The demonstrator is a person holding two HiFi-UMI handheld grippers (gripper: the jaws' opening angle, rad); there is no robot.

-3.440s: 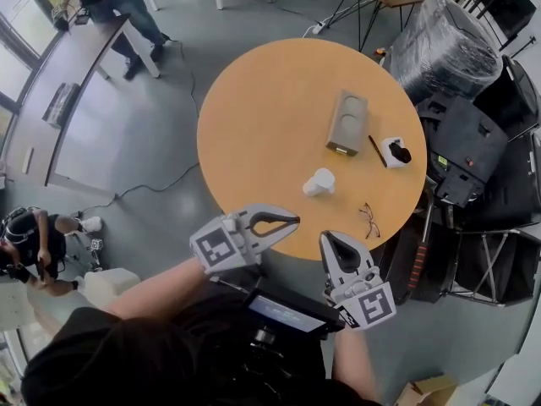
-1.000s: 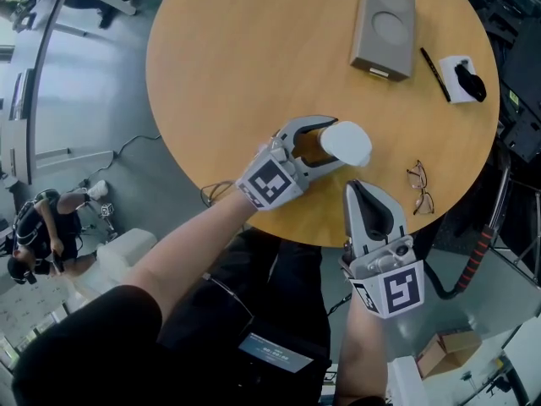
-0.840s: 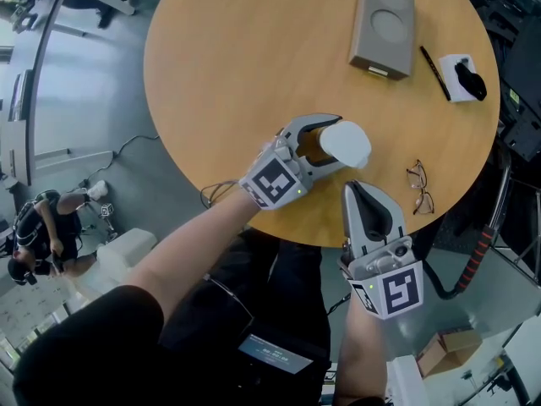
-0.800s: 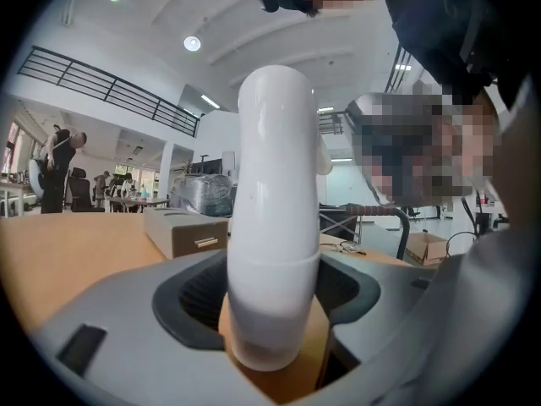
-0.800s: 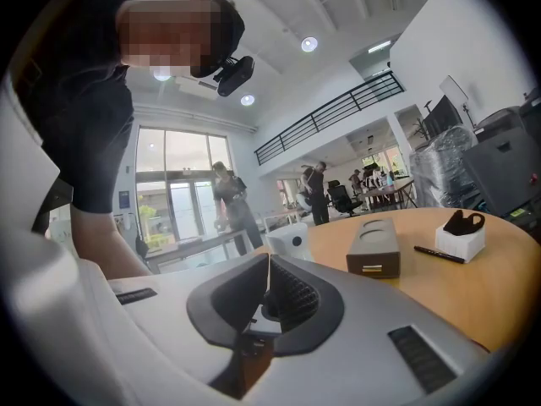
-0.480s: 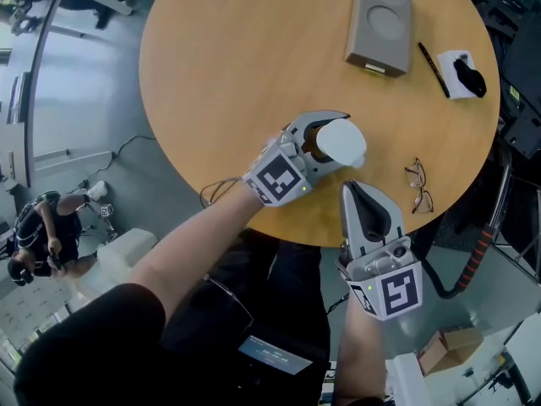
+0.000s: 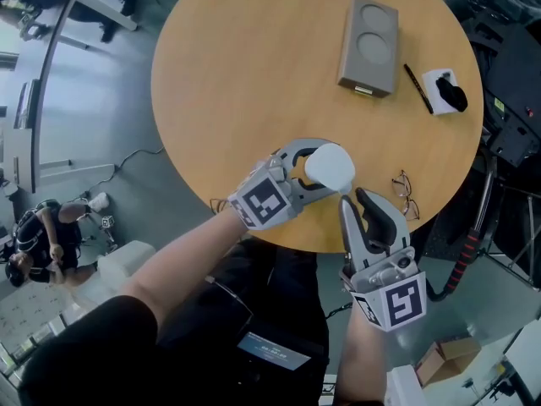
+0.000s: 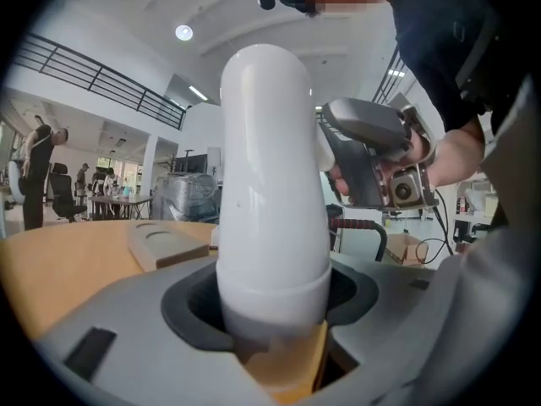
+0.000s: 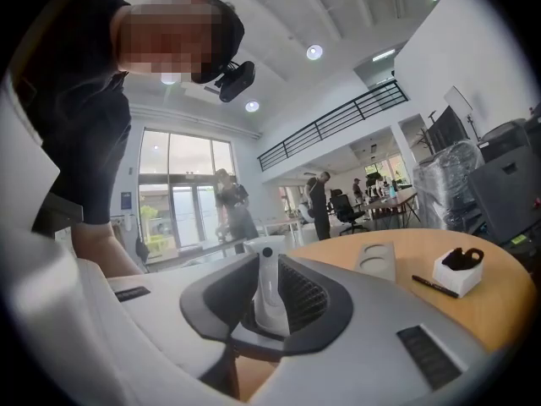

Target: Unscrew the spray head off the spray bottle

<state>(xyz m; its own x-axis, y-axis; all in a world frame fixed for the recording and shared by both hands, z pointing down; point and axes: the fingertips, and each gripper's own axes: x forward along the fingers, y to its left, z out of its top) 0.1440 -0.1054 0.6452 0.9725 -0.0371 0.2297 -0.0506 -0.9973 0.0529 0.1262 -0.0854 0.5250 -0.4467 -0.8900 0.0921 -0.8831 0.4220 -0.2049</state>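
The white spray bottle (image 7: 332,167) stands upright in my left gripper (image 7: 321,166), which is shut on its body and holds it over the near edge of the round wooden table (image 7: 245,74). In the left gripper view the bottle (image 8: 270,193) fills the middle between the grey fingers (image 8: 127,345). My right gripper (image 7: 353,196) points at the bottle from the near side. Its jaws have just been opening and stand a little apart. In the right gripper view the white spray head (image 9: 268,282) shows in the gap between them, with the pads not pressing on it.
At the far side of the table lie a grey box with two round recesses (image 7: 368,45), a black pen (image 7: 417,87) and a white block with a black part (image 7: 444,91). Glasses (image 7: 404,194) lie close to the right of the grippers. Black equipment stands beyond the table's right edge.
Both grippers have risen, and the left one has carried the bottle up with it. The right gripper's jaws were together and now show a small gap.
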